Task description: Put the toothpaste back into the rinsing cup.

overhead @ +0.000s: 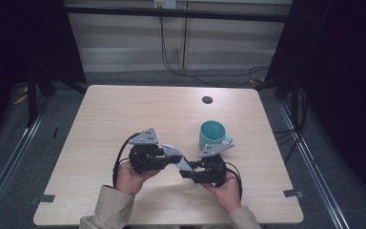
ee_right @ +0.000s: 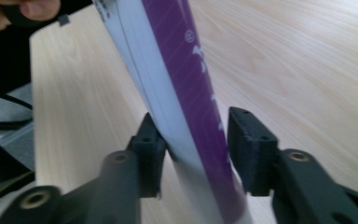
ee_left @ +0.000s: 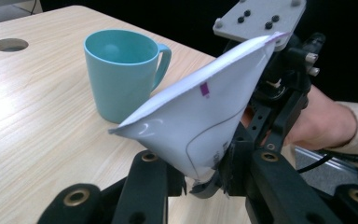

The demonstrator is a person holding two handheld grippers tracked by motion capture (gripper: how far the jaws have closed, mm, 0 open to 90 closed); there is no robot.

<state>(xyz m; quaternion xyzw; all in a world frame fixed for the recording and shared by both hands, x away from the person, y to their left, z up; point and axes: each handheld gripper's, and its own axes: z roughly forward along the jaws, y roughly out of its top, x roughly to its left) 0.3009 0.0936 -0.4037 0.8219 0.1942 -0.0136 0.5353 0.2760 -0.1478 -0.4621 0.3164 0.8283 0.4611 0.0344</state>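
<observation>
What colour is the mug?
The mug is teal, inside and out; the left gripper view shows it best.

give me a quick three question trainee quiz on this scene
1. True or false: the packet lies flat on the table.
2. What does the left hand-held gripper hold? A) mug B) packet C) cable
3. Fill in: the mug stands nearest the ____ hand-held gripper.

Key: 1 false, it is held up between both hand-held grippers. 2 B. 3 right.

Beige sleeves [overhead: 109, 210], black grippers [overhead: 145, 157]
</observation>
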